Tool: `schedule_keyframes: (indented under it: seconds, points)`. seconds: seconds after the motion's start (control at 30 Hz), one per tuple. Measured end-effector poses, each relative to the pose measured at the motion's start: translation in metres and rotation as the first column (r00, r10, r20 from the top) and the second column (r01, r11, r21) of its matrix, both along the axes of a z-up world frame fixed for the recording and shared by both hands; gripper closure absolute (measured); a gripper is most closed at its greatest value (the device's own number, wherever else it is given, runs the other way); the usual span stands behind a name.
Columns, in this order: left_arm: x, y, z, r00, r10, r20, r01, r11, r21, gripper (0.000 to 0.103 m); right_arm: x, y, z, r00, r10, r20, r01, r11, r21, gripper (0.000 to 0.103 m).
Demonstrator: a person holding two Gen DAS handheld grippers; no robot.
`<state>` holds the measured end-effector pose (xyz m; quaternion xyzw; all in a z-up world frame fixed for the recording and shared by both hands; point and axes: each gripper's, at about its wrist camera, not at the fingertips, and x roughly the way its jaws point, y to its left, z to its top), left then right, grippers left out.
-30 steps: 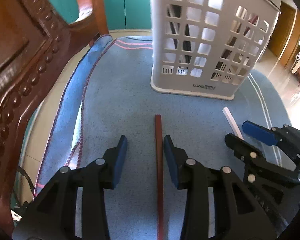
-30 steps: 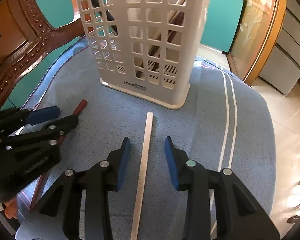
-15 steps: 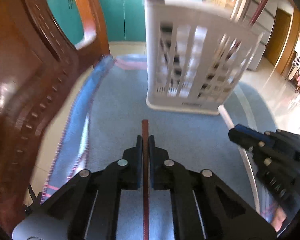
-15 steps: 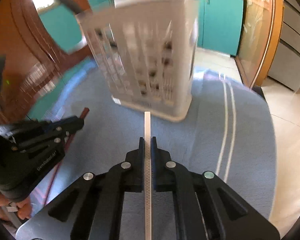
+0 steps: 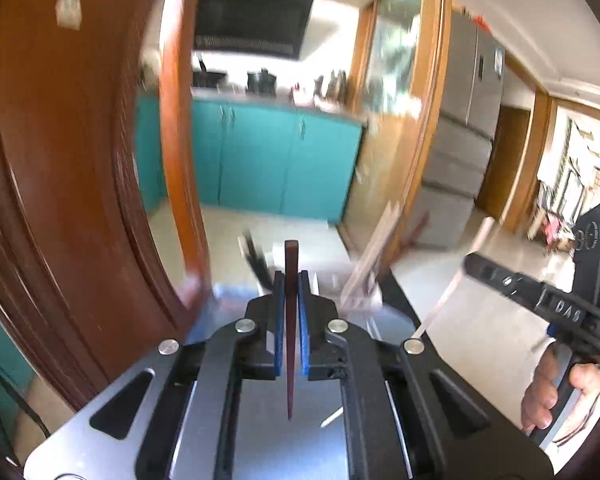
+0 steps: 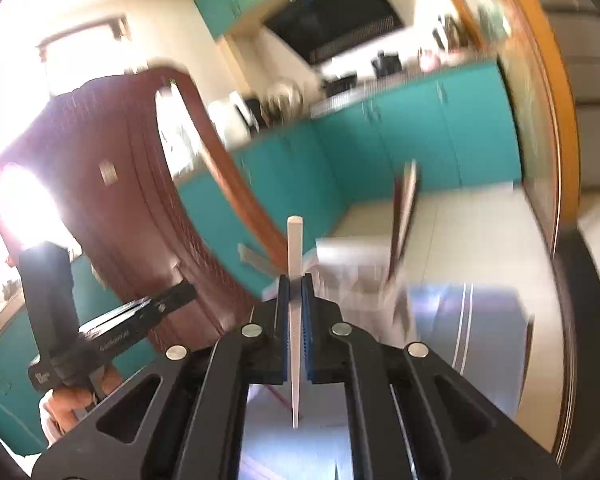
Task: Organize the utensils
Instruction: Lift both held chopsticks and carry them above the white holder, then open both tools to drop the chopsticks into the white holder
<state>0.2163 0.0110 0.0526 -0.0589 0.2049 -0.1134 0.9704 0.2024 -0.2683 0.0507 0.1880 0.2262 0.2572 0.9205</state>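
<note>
Currently, the left gripper [image 5: 289, 280] has its jaws closed almost fully on a dark brown chopstick [image 5: 289, 320]. The stick is clamped between the blue pads [image 5: 305, 328], with its blunt end projecting ahead of the fingertips and its tapered end running back over the gripper body. The right gripper [image 6: 295, 282] is in the same condition: jaws nearly together, clamping a white chopstick [image 6: 294, 320] between its blue pads [image 6: 307, 332], blunt end forward, tapered end to the rear.

Both chopsticks are lifted clear of the table and carried in the air. In the left wrist view the right gripper [image 5: 540, 300] appears at the right edge with the white chopstick [image 5: 456, 280] angled upward, and the hand [image 5: 556, 392] on its handle is visible below it. In the right wrist view the left gripper [image 6: 112, 332] appears at the left edge.

A white utensil basket [image 6: 360, 276] stands ahead of and below both grippers on the blue tablecloth [image 6: 488, 320]; it is heavily motion-blurred. Several sticks stand in it, including a dark one leaning to the right [image 6: 404, 216]. Neither held chopstick touches the basket.

Background items: a carved wooden chair back [image 5: 80, 200] at the left, teal kitchen cabinets [image 5: 280, 160], a black range hood [image 5: 252, 24] and a grey refrigerator [image 5: 468, 128].
</note>
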Motion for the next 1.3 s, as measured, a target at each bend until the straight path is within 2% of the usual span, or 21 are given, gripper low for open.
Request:
schedule_keyframes:
  seconds: [0.13,0.27,0.37,0.47,0.53,0.67,0.77,0.87,1.07,1.17,1.2,1.23,1.27,1.3]
  points:
    - [0.002,0.015,0.030,0.995,0.037,0.088,-0.034,0.999,-0.037,0.096,0.003,-0.011,0.046,0.982,-0.094,0.164,0.088,0.995,0.045,0.096]
    - [0.002,0.032,0.048,0.987,0.076,0.142,-0.059,0.991,-0.121,0.096,0.007,-0.013,0.067,0.931,-0.219,0.291,0.218,0.975,0.038,0.096]
    - [0.011,0.039,0.054,0.978,0.094,0.186,-0.060,0.982,-0.179,0.096,0.023,-0.006,0.060,0.915,-0.261,0.307,0.283,0.959,-0.028,0.096]
    - [0.018,0.038,0.058,0.962,0.120,0.245,-0.065,0.973,-0.221,0.096,0.044,0.004,0.035,0.928,-0.258,0.269,0.293,0.951,-0.099,0.096]
    - [0.026,0.034,0.057,0.957,0.133,0.257,-0.073,0.971,-0.229,0.096,0.058,0.012,0.020,0.939,-0.248,0.238,0.285,0.948,-0.138,0.096]
    - [0.062,0.020,0.033,0.972,0.135,0.194,-0.088,0.969,-0.229,0.096,0.068,0.027,-0.004,0.950,-0.224,0.216,0.267,0.943,-0.199,0.096]
    - [0.089,0.005,0.011,0.982,0.132,0.136,-0.106,0.977,-0.184,0.096,0.072,0.038,-0.013,0.950,-0.213,0.228,0.264,0.938,-0.223,0.096]
    - [0.112,-0.009,-0.013,0.990,0.124,0.064,-0.114,0.984,-0.134,0.096,0.074,0.044,-0.026,0.954,-0.184,0.238,0.233,0.952,-0.198,0.096]
    - [0.132,-0.019,-0.046,0.994,0.111,-0.022,-0.112,0.989,-0.101,0.096,0.065,0.047,-0.039,0.954,-0.158,0.254,0.212,0.955,-0.205,0.096]
    - [0.134,-0.026,-0.048,0.993,0.113,-0.018,-0.114,0.991,-0.075,0.096,0.063,0.045,-0.043,0.955,-0.164,0.246,0.218,0.953,-0.211,0.096]
    - [0.133,-0.028,-0.048,0.994,0.106,-0.015,-0.107,0.992,-0.071,0.089,0.063,0.042,-0.042,0.955,-0.174,0.241,0.225,0.953,-0.205,0.095]
    - [0.130,-0.030,-0.046,0.996,0.092,-0.008,-0.092,0.994,-0.066,0.085,0.062,0.039,-0.041,0.953,-0.185,0.240,0.234,0.952,-0.196,0.090]
    - [0.129,-0.032,-0.044,0.996,0.089,0.000,-0.089,0.994,-0.061,0.075,0.061,0.036,-0.040,0.952,-0.194,0.238,0.240,0.953,-0.185,0.085]
    - [0.125,-0.032,-0.043,0.996,0.093,0.013,-0.092,0.994,-0.051,0.067,0.060,0.033,-0.038,0.951,-0.197,0.238,0.242,0.954,-0.177,0.072]
